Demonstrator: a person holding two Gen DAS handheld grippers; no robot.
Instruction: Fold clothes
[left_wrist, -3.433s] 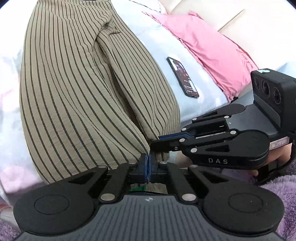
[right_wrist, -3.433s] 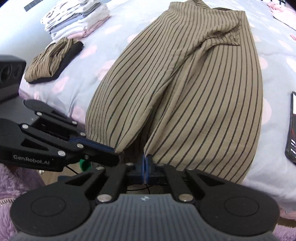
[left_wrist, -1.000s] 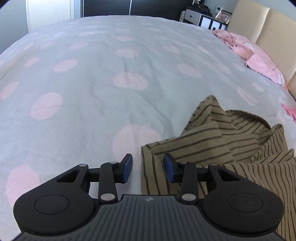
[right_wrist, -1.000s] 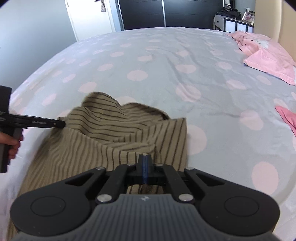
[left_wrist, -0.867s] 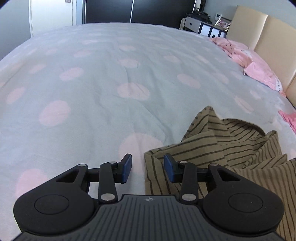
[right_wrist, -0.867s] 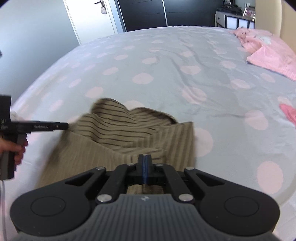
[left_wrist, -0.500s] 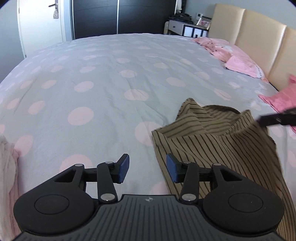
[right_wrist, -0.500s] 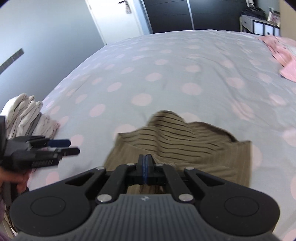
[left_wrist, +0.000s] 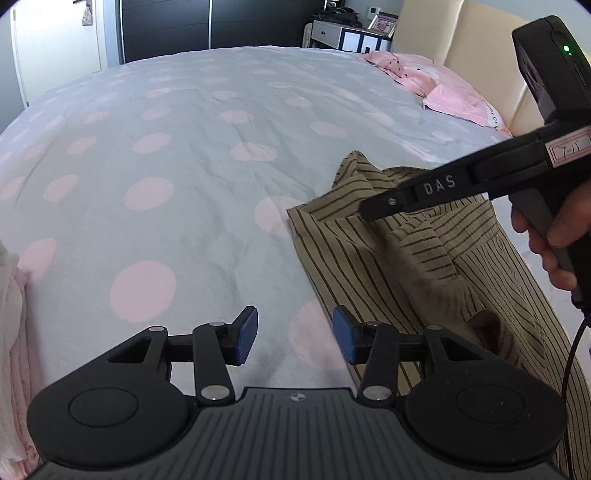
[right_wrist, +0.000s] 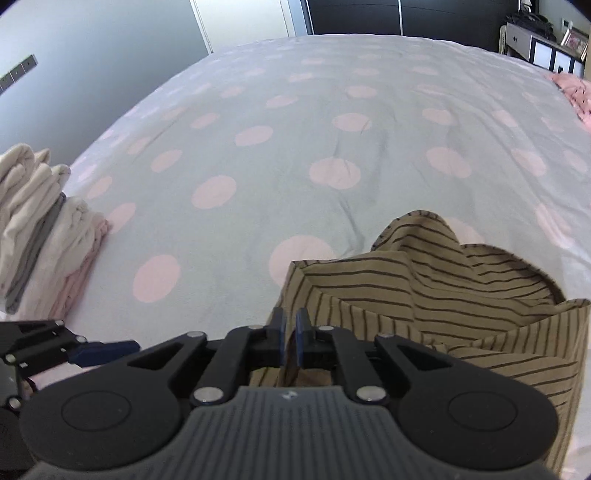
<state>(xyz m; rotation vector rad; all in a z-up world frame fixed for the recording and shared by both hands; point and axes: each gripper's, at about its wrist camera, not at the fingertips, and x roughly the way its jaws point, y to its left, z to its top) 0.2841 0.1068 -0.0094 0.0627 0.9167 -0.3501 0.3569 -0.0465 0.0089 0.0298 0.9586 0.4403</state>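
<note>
The tan garment with thin dark stripes (right_wrist: 436, 295) lies doubled over on the grey bedspread with pink dots (right_wrist: 295, 129), filling the lower right of the right wrist view and the right half of the left wrist view. One fold looks made: a layer is laid back over itself. It is not tidy yet; the top edge stands up in humps and one corner peaks toward the middle of the bed. I judge the job roughly halfway, with smoothing and at least one more fold left before it can join the others.

The left gripper (left_wrist: 291, 334) hovers at the bottom centre of its own view, jaws spread wide and holding nothing, above bare bedspread just left of the garment's edge. The right gripper (right_wrist: 290, 338) has its blue pads (right_wrist: 302, 338) drawn almost together with only a thin gap. Striped cloth sits right behind them, but I cannot tell whether any is pinched.

A stack of folded cream, grey and pink clothes (right_wrist: 40, 229) sits at the left edge of the right wrist view, well apart from the garment. A pink pillow (left_wrist: 458, 96) lies at the upper right of the left wrist view. No basket or box shows anywhere.
</note>
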